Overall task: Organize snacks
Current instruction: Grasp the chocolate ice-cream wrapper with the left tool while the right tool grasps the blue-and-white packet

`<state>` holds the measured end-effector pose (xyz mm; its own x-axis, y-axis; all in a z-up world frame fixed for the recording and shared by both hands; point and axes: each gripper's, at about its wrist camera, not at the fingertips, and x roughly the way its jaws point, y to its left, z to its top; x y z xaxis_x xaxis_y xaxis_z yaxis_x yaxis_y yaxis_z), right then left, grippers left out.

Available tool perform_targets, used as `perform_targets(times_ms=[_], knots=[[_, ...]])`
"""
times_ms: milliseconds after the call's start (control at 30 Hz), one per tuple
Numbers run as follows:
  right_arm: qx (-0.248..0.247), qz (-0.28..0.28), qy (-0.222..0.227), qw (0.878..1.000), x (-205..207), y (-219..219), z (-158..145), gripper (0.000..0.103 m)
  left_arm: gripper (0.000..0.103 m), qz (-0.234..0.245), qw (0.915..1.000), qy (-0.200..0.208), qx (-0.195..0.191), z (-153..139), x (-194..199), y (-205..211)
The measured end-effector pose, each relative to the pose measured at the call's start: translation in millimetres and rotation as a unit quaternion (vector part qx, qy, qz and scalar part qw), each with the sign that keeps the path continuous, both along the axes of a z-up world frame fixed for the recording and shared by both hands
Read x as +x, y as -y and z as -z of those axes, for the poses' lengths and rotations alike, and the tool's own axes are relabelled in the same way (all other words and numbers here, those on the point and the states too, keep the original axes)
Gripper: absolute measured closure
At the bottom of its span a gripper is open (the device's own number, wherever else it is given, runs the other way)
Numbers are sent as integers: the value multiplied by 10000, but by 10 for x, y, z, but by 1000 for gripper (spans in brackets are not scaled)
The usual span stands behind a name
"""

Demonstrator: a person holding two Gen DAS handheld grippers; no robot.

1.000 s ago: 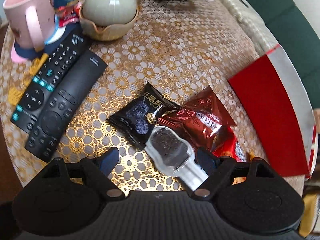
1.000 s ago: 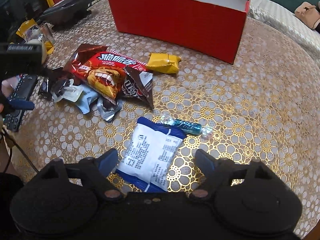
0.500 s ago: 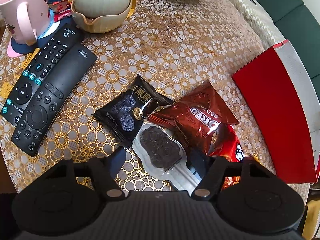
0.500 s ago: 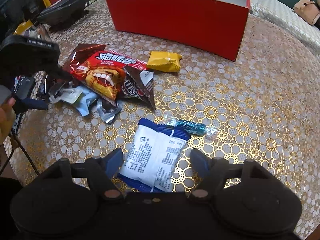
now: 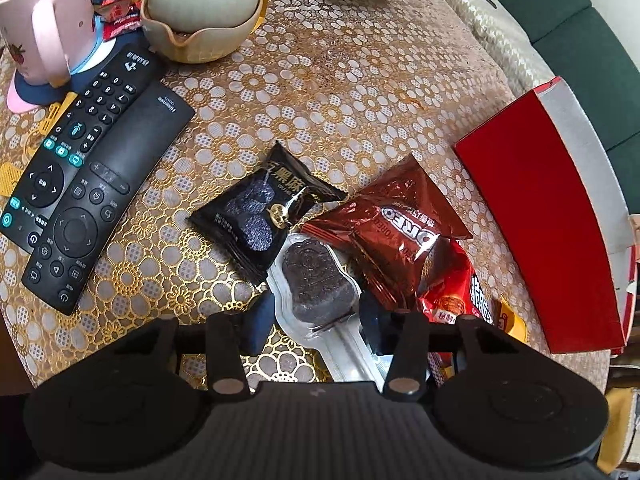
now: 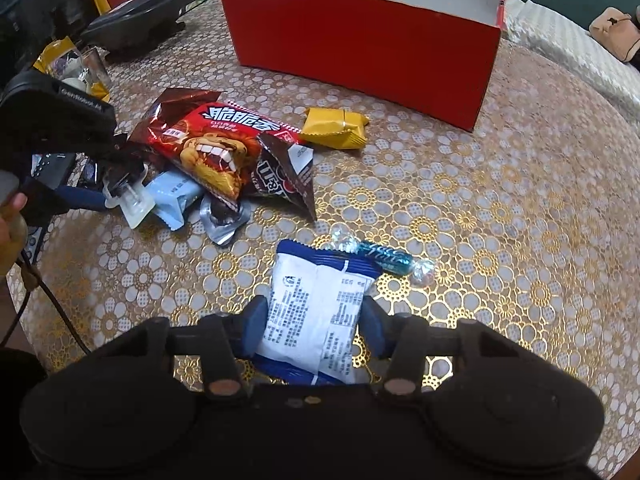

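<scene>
- Left gripper (image 5: 316, 316) narrows over the last second: its fingers, spread wide a second ago, now sit close on either side of the clear blister-packed dark snack (image 5: 316, 280), apparently touching the plastic though not yet visibly squeezing it; the pack lies flat near the table's near edge.
- Touching that pack, the black sesame-snack pouch (image 5: 266, 210) and the Oreo packet (image 5: 394, 236) lie unmoved, with two remotes (image 5: 86, 184) well off toward the table's left edge.
- Right gripper (image 6: 314, 320) closes likewise: its blue pads, well apart a second ago, now press both sides of the white-and-blue snack packet (image 6: 320, 308), which is pinched yet not lifted off the gold-flowered tablecloth (image 6: 500, 208).
- Just beyond it rests a teal twist-wrapped candy (image 6: 384, 258); the red crisps bag (image 6: 212, 148), a brown M&M's pouch (image 6: 286, 176) and a yellow wrapped sweet (image 6: 334, 128) wait mid-table.
- The open red box (image 6: 368, 48), at the table's far edge, looks empty from here.
- Judgement: both hands move from reaching to grasping, so the first lifts toward the box seem imminent; sorting has barely begun.
</scene>
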<state>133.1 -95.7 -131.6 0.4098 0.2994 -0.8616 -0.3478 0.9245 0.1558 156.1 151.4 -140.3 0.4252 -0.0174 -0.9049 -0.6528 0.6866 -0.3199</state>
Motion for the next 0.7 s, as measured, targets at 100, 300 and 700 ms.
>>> perform_targets(times_ms=[100, 300, 700], knots=[[47, 38, -20, 10000, -27, 29, -8, 55, 58, 59, 10000, 60, -50, -1, -61, -16], [232, 157, -13, 9996, -73, 126, -64, 61, 58, 219, 9995, 152, -183, -26, -203, -28], [248, 34, -77, 9997, -134, 157, -90, 73, 58, 761, 9962, 403, -154, -219, -493, 101]])
